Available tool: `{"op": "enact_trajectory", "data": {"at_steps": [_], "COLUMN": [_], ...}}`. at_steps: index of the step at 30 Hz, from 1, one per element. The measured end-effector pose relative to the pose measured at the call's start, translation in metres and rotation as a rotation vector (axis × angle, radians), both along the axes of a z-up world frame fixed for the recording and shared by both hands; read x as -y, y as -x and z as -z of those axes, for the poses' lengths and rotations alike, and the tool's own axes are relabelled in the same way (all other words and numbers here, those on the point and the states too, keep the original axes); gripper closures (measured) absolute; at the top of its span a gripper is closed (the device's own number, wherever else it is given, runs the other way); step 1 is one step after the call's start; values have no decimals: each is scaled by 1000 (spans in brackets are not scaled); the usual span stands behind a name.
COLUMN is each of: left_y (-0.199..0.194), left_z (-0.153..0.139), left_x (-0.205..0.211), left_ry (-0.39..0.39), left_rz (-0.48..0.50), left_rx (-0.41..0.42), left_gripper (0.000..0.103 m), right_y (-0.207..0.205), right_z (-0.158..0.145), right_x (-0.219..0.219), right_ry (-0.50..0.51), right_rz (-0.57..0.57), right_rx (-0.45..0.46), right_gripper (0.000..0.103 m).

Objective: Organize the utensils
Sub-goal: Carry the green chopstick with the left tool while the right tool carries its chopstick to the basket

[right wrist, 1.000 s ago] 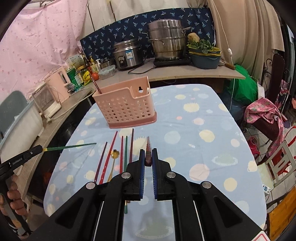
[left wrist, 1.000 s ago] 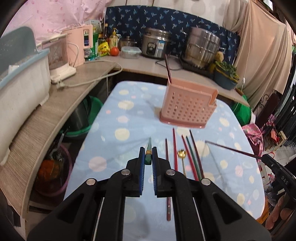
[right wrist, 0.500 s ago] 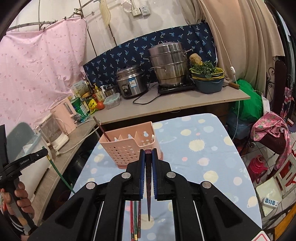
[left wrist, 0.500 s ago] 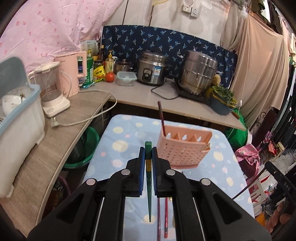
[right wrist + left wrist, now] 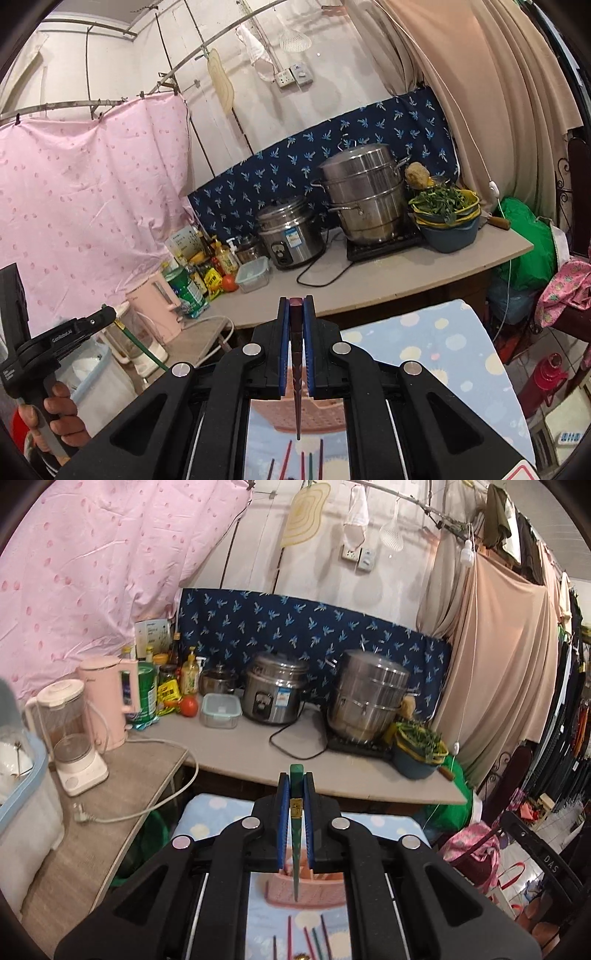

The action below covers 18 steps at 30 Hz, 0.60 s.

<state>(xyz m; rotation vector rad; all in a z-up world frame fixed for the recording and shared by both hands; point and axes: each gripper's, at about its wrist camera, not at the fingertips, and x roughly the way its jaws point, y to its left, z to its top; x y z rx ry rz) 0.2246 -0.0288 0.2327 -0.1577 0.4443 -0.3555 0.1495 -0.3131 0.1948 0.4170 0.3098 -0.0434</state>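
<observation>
Partway: the left gripper (image 5: 295, 805) clamped a green chopstick (image 5: 295, 849) and the right gripper (image 5: 296, 328) a dark red chopstick (image 5: 296, 369), both above the pink utensil basket (image 5: 317, 411), while several chopsticks (image 5: 303, 461) lay on the desk (image 5: 436, 350) before that basket.

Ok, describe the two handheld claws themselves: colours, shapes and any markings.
Both match. The left claw and right claw have chunky black plastic arms with cut-out openings, round silver fasteners at the joints, and flat fingers faced with ribbed blue pads. Thin silver rods run beneath. Seen from the right wrist, the left tool's black handle carries white lettering, too small to read surely.
</observation>
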Motion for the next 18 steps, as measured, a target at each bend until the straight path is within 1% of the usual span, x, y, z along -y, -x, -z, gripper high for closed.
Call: {"op": "enact_trajectory", "data": {"at_steps": [4, 8, 13, 18], "left_y": [-19, -38, -58, -74], "left_z": [-6, 1, 19, 46], "left_x": [11, 21, 30, 36], "left_ry": [1, -5, -29, -45], "left_rz": [-1, -1, -6, -3], "left_rx": [17, 9, -19, -75], "left_gripper": [96, 96, 96, 96], "right_y": [-28, -52, -76, -91], "right_z": [-7, -3, 19, 46], "right_x": [2, 1, -2, -3], "right_ry": [-4, 2, 0, -4], "right_rz": [5, 7, -1, -9], "right_rx": [21, 11, -39, -99], "right_gripper": [96, 96, 96, 96]}}
